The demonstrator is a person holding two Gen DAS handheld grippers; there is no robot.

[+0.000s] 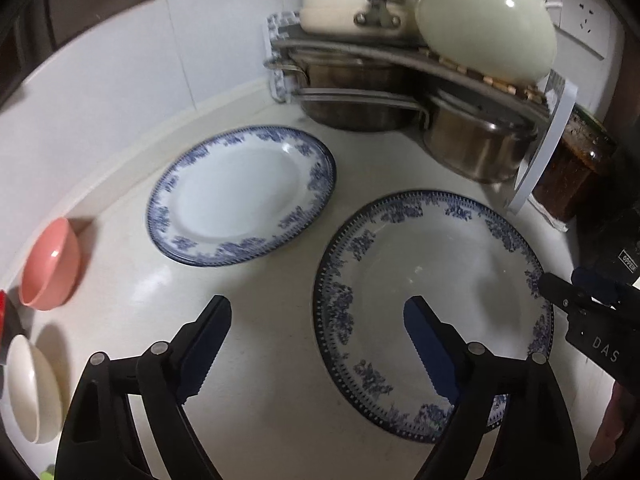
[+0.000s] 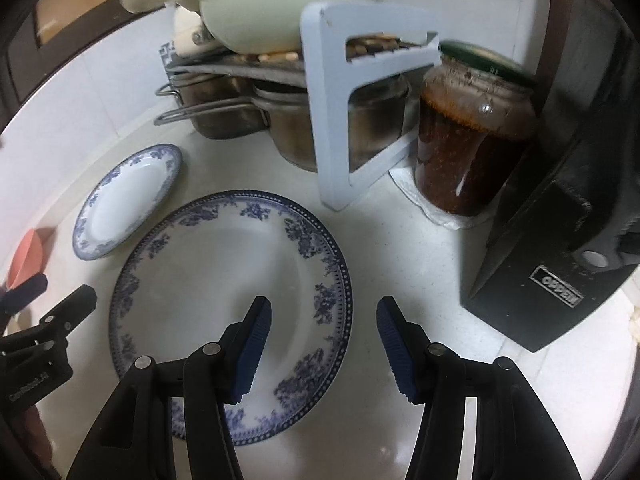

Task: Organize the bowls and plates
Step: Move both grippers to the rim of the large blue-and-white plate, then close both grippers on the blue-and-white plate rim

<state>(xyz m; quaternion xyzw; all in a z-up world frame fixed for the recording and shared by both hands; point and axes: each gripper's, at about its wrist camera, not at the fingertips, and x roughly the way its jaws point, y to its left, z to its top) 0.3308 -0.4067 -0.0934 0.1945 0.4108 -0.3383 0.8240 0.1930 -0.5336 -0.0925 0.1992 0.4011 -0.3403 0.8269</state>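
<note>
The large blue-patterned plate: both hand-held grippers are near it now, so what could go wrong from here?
1. The large plate lies flat on the counter, so pads may slip off its low rim.
2. The left hand-held gripper and right hand-held gripper, both open, straddle opposite rims and might collide.
3. A pushed plate could hit the rack leg or the small plate.

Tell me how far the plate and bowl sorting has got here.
Nothing looks stacked yet. The large plate and small plate lie apart on the counter; the pink bowl and white bowl sit separately. Left tongs and right tongs stand open over the large plate's opposite edges, empty.
</note>
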